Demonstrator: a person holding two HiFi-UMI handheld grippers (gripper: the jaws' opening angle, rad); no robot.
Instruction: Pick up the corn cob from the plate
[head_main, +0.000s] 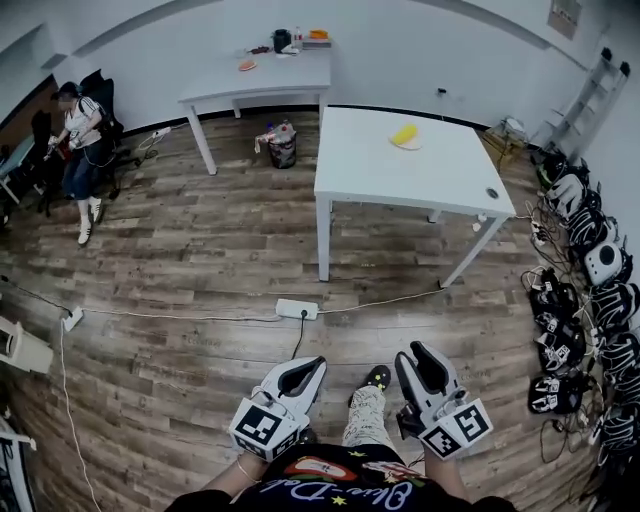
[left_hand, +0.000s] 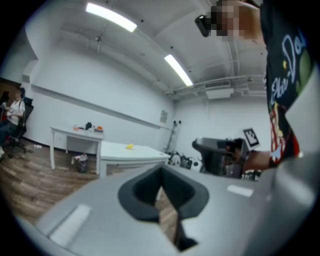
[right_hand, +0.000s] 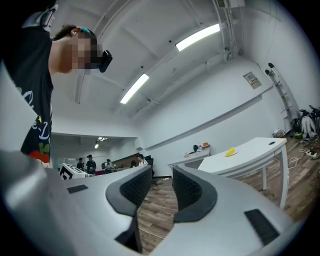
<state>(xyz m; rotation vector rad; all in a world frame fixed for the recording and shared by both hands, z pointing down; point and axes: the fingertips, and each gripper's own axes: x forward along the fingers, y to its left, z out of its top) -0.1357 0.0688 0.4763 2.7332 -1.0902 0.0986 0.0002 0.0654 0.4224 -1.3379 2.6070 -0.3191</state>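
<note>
The yellow corn cob lies on a plate at the far side of a white table, well across the room from me. It shows as a small yellow spot in the left gripper view and in the right gripper view. Both grippers are held low near my body, far short of the table. My left gripper has its jaw tips touching and holds nothing. My right gripper stands open, with only floor showing between its ribbed pads.
A power strip and its cables cross the wooden floor between me and the table. A second white table with small items stands behind, a bin beside it. Gear lines the right wall. A person sits far left.
</note>
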